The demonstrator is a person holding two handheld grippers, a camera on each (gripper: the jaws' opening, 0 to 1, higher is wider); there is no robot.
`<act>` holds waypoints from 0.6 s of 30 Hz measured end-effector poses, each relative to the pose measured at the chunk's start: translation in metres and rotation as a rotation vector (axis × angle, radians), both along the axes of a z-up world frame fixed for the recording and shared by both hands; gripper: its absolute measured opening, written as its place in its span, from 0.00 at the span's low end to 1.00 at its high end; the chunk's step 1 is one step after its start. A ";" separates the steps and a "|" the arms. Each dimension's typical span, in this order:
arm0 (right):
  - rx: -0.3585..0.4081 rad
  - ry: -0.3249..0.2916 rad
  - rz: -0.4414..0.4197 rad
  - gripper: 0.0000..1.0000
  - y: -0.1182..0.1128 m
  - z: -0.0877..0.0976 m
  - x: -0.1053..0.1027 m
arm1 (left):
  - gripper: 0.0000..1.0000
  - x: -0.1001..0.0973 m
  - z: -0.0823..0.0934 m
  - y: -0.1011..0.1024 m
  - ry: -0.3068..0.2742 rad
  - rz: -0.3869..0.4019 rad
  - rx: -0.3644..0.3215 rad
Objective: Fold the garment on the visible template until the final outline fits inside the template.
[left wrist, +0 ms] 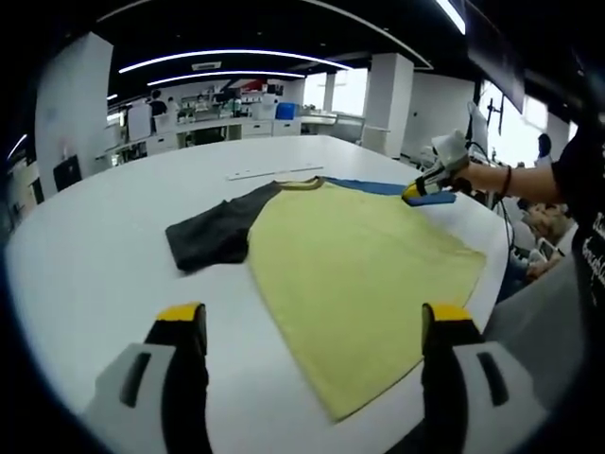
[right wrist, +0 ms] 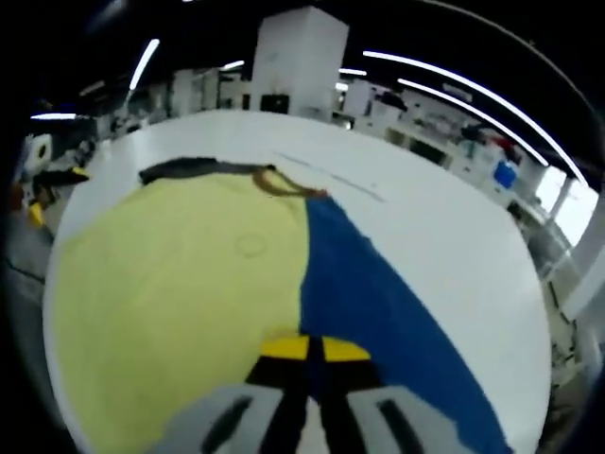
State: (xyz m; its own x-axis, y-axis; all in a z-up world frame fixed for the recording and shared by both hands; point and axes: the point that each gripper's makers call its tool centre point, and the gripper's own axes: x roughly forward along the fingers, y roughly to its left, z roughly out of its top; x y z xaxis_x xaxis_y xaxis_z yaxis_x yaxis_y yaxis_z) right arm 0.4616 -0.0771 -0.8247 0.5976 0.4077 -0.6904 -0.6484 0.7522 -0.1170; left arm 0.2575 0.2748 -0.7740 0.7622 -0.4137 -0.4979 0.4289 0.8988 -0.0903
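Hovering above the white table [left wrist: 76, 246], the left gripper [left wrist: 317, 326] is standing with its jaws wide apart, holding nothing and touching nothing. The shirt [left wrist: 359, 255] is lying flat just ahead of it, its yellow body stretching forward between the two jaw tips and its dark gray sleeve [left wrist: 213, 232] spreading out ahead and to the left. Farther ahead and to the right, the right gripper [left wrist: 427, 192], held in a person's hand [left wrist: 468, 172], is resting at the blue sleeve [left wrist: 364, 186].

In the right gripper view, the right gripper [right wrist: 310, 348] is sitting with its yellow tips pressed together on the shirt [right wrist: 189, 284], pinching the cloth where the yellow body meets the blue sleeve [right wrist: 369, 303]. The collar [right wrist: 284, 184] is lying farther ahead of it.
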 end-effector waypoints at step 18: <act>0.064 0.023 -0.329 0.56 -0.102 0.008 -0.002 | 0.99 0.003 0.006 -0.009 -0.007 -0.005 -0.005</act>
State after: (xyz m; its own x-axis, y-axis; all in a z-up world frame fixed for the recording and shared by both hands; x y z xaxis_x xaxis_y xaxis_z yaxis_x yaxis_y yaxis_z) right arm 0.4598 -0.1790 -0.8168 0.6893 0.2383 -0.6841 -0.3711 0.9272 -0.0509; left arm 0.2603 0.2656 -0.7684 0.7636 -0.4203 -0.4902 0.4344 0.8961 -0.0916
